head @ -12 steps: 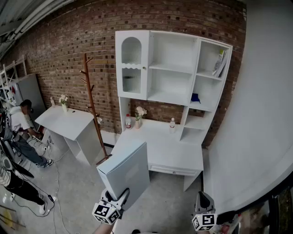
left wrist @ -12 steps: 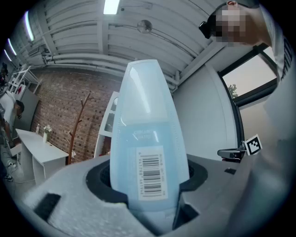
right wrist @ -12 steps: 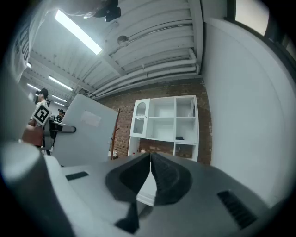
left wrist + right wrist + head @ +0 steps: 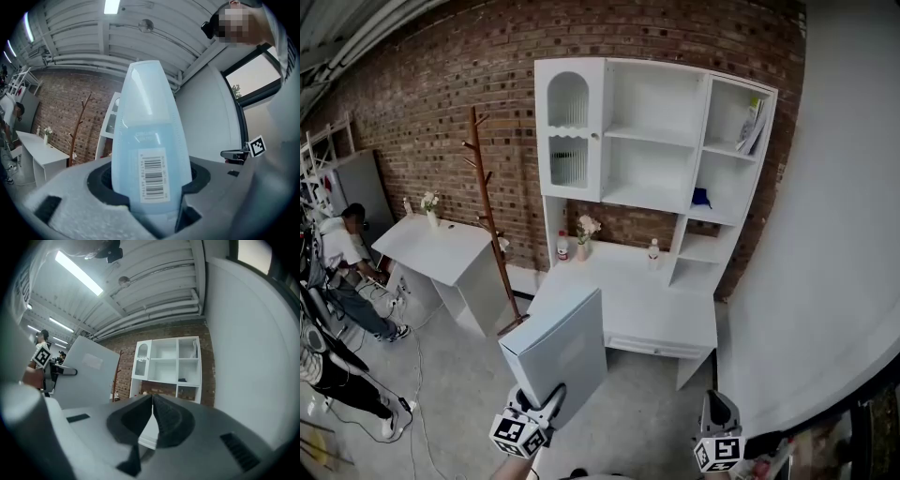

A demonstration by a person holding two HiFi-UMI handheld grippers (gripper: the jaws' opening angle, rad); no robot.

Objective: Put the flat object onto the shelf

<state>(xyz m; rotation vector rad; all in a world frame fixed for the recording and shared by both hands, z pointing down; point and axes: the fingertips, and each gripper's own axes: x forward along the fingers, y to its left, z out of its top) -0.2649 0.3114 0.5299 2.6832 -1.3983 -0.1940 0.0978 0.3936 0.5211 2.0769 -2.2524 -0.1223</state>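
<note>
**A:** What risk do we see here?

**B:** The pale blue flat box (image 4: pixel 558 349), perhaps a file case, stands upright above the left gripper (image 4: pixel 539 405), whose jaws clamp only its lower edge. We judge it may pivot, or clip the shelf unit (image 4: pixel 661 141), which is well apart ahead. The right gripper (image 4: pixel 719 412) has its jaws together, empty.

From behind the left gripper (image 4: pixel 546 403) and right gripper (image 4: pixel 718 405) the head camera looks steeply down, while their own cameras look level past the jaws, all sharing the far shelf unit (image 4: pixel 656 141).
</note>
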